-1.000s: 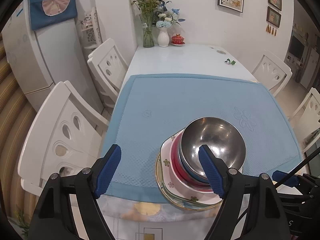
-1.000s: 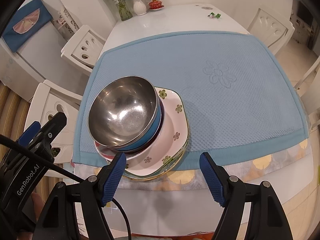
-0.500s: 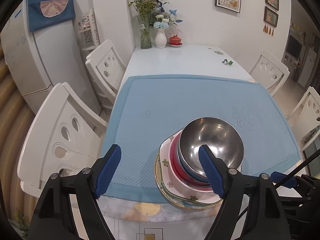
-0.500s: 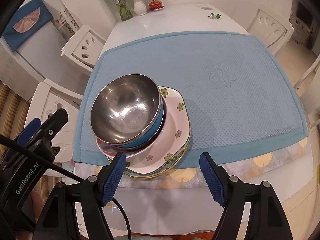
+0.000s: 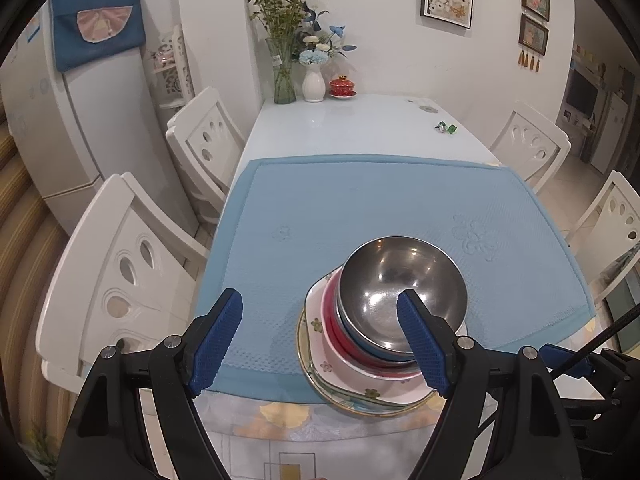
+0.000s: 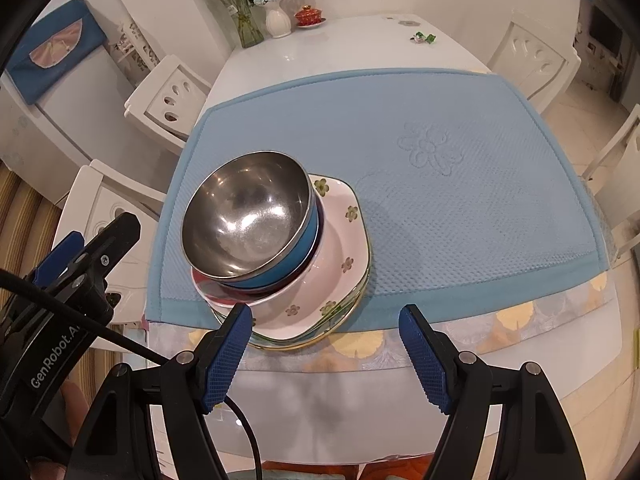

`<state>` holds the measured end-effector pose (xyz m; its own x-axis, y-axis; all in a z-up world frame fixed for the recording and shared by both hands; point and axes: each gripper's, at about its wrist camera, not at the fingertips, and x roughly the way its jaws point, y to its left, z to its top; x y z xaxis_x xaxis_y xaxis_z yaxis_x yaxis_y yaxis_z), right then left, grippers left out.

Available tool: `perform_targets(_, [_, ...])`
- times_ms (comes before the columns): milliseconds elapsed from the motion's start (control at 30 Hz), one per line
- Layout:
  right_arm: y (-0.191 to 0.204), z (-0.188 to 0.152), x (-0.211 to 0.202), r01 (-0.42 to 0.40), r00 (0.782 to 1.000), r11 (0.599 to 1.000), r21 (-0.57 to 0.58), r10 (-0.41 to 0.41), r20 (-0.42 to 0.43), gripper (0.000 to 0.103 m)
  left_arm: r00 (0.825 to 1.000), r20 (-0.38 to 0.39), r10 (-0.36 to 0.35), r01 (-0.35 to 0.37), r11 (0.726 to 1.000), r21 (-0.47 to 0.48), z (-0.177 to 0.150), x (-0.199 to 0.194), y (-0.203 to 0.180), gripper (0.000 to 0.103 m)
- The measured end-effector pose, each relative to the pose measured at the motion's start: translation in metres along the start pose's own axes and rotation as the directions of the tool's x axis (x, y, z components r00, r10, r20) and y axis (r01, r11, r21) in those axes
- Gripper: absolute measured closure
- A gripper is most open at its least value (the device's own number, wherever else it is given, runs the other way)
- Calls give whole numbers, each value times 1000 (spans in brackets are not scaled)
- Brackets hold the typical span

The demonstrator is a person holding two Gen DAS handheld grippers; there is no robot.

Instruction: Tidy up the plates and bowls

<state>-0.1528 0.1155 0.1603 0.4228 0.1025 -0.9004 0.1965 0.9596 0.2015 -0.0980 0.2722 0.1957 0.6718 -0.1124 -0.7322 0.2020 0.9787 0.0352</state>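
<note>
The left tool (image 5: 320, 336) stood wide, holding nothing, above the near edge of the bench (image 5: 360, 120). The right tool (image 6: 326, 344) was also wide and holding nothing, off the bench's near edge.

A stack sat at the near rim of the blue mat (image 6: 460, 208): a steel bowl (image 6: 250, 216) in a blue bowl (image 6: 296, 256), in a red bowl (image 5: 340, 328), on a white flowered plate (image 6: 340, 248), on a gold-rimmed plate (image 5: 320, 376) that overhung the mat's hem.

In the right view the stack lay at 11 o'clock of the tool, and the mat from 12 to 2 o'clock was bare.

Only the left view showed the red bowl's side plainly, with its right finger (image 5: 422, 348) overlapping the steel bowl.

Vases (image 5: 312, 80) stood at the far end, white chairs (image 5: 120, 264) alongside.
</note>
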Motion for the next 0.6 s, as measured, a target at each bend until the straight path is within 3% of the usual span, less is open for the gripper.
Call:
perform_targets(267, [-25,1,-8,-16,1000,1000,-16,16,-8,29,1000,-1,19,-19,1000,-23,1,-7,-24,24])
perform_targets(600, [-80,18,-23,1,1000,1000,-11,-1,3,29,1000,-13,18,-18,1000,-2,2,-15,-83,24])
